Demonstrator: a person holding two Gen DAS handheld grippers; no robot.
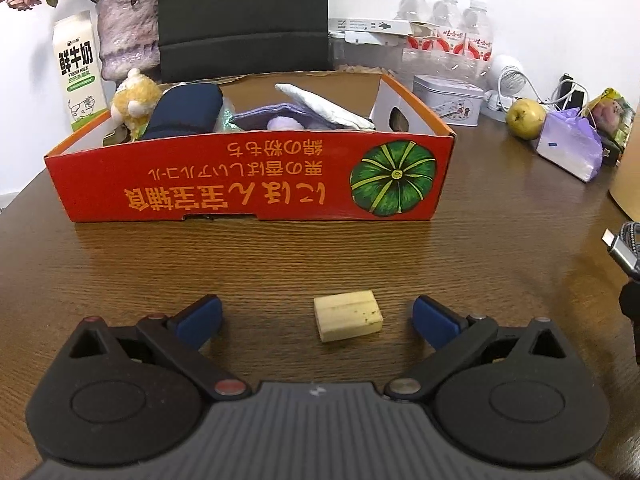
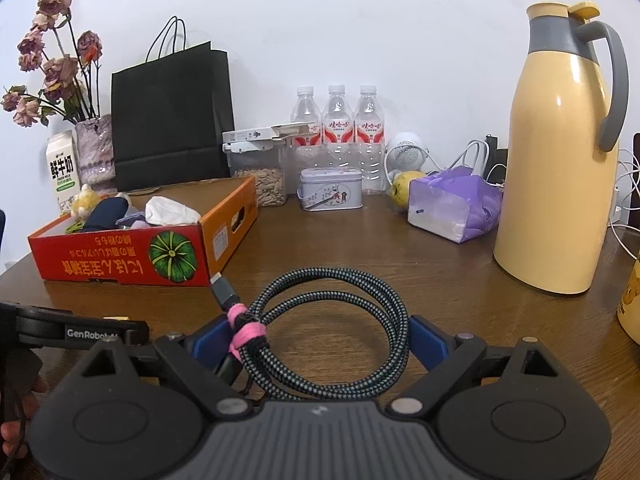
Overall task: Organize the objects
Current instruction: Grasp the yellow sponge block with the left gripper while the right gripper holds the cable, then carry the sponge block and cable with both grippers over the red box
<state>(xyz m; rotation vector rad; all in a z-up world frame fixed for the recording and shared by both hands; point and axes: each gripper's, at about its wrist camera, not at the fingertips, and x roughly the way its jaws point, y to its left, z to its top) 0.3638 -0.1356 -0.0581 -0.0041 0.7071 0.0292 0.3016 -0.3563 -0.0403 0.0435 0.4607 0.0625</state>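
A small pale wooden block (image 1: pixel 348 316) lies on the brown table. My left gripper (image 1: pixel 316 306) is open and low over the table, and the block sits between its blue fingertips, touching neither. Ahead stands a red cardboard box (image 1: pixel 256 176) with a pumpkin picture. It holds a plush toy (image 1: pixel 134 100), a navy cloth roll (image 1: pixel 184 110), purple cloth and a white tissue. My right gripper (image 2: pixel 318 330) is shut on a coiled braided cable (image 2: pixel 332 332) tied with pink bands; the coil spans the wide jaws. The box (image 2: pixel 120 256) shows at the left in the right wrist view.
Behind the box are a milk carton (image 1: pixel 78 68), a vase of dried flowers (image 1: pixel 128 32) and a black bag (image 2: pixel 172 120). Right of the box are water bottles (image 2: pixel 338 120), a tin (image 2: pixel 330 194), a pear (image 1: pixel 526 118), a tissue pack (image 2: pixel 456 208) and a tall yellow jug (image 2: pixel 560 160).
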